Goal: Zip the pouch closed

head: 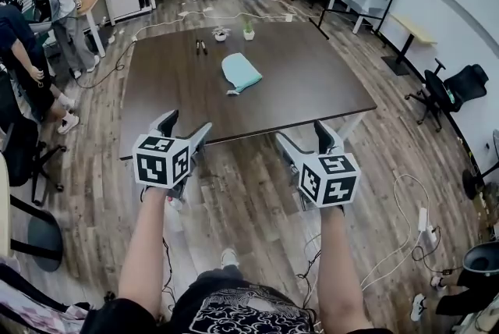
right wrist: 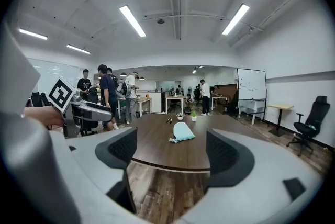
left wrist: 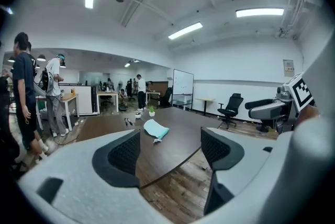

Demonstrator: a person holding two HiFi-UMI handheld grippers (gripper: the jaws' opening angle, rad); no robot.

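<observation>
A light teal pouch [head: 240,72] lies flat near the middle of a dark brown table [head: 312,90], with a small pull tab at its near end. Both grippers hang over the wooden floor, short of the table's near edge and well away from the pouch. My left gripper [head: 185,126] is open with nothing between its jaws. My right gripper [head: 304,135] is open and empty too. The left gripper view shows the pouch [left wrist: 156,130] far off between the spread jaws of the left gripper [left wrist: 170,147]. In the right gripper view the pouch [right wrist: 182,132] sits beyond the right gripper [right wrist: 171,152].
Two small potted plants [head: 248,30] and a pair of dark pens [head: 200,46] sit at the table's far side. People stand by desks at the left [head: 58,8]. A black office chair [head: 456,87] and floor cables [head: 405,239] are at the right.
</observation>
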